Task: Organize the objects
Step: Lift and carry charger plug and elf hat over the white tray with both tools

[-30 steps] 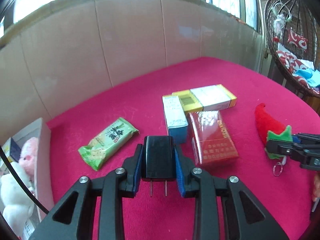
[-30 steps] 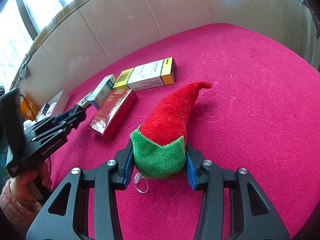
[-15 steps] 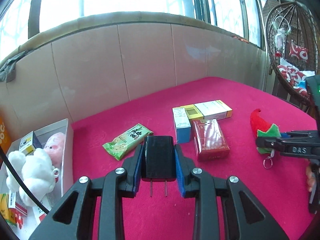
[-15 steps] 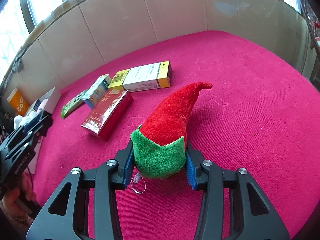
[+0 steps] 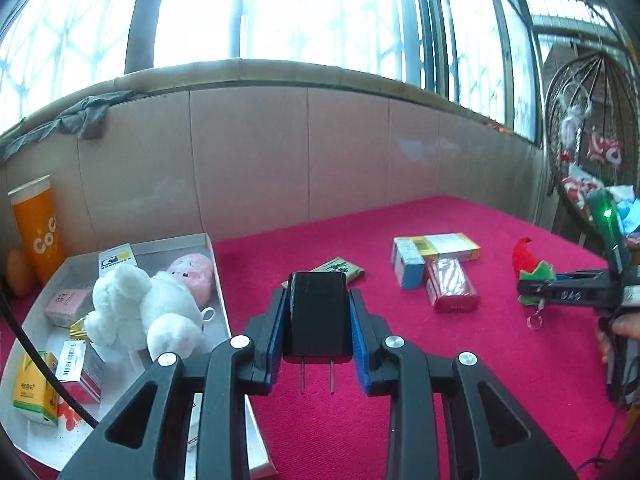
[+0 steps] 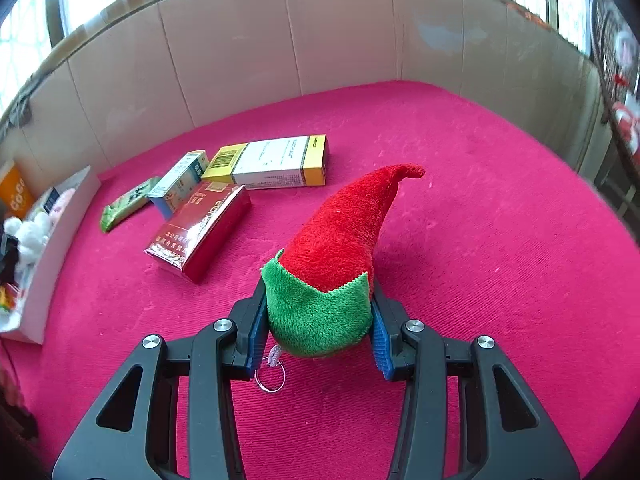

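My left gripper (image 5: 318, 316) is shut on a black plug adapter (image 5: 318, 312), held above the pink cloth with its two prongs toward the camera. A white box (image 5: 208, 240) holding a white plush toy (image 5: 140, 312), a pink plush and small packets lies to its left. My right gripper (image 6: 318, 320) is shut on the green brim of a red and green plush hat (image 6: 340, 240), whose key ring hangs below. The left wrist view shows that hat (image 5: 530, 260) at the right, clamped in the right gripper (image 5: 536, 280).
On the pink cloth (image 6: 480, 220) lie a red pack (image 6: 200, 228), a blue and white carton (image 6: 180, 180), a yellow and white box (image 6: 272, 160) and a green snack packet (image 6: 128, 202). An orange cup (image 5: 36, 228) stands behind the white box. Tan panels wall the far side.
The left gripper, with the plug adapter, swung left and rose a little, so the white box with plush toys came into view. The right gripper stayed put, its view tilting slightly.
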### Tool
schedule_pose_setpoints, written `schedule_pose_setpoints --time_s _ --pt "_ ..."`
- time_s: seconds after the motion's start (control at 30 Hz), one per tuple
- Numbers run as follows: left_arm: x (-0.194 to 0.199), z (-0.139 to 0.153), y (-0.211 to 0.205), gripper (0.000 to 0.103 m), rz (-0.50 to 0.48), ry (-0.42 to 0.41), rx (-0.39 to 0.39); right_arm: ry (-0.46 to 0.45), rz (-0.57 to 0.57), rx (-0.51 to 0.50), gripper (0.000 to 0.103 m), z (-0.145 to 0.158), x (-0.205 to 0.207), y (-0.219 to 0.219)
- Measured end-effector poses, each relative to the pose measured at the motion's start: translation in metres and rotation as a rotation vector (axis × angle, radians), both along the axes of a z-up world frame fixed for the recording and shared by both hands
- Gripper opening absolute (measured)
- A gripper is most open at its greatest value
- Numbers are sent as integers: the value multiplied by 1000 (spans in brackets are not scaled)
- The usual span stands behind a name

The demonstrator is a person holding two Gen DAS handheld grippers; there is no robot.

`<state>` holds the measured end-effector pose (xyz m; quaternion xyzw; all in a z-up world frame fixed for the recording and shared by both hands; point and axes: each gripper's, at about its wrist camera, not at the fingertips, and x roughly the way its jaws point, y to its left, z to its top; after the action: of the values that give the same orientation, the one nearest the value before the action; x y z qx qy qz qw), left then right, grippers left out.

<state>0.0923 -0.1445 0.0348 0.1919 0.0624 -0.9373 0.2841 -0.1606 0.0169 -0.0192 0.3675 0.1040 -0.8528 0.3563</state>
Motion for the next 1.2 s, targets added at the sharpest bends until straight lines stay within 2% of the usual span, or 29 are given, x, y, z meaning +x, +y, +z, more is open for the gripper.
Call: schedule_pose_setpoints --time_s 0.1,0.3,0.47,0.73,1.2 --pt "5 1 0 29 -27 22 19 113 16 53 43 6 18 -9" --pt "19 12 2 29 -18 63 -28 247 56 59 42 16 48 -19" --pt "34 25 -5 29 24 116 -31 215 74 47 42 22 58 -28" --pt "56 37 -25 29 109 171 -22 261 145 12 42 44 91 -51" --pt "86 42 -69 29 260 204 16 285 280 -21 42 71 132 -84"
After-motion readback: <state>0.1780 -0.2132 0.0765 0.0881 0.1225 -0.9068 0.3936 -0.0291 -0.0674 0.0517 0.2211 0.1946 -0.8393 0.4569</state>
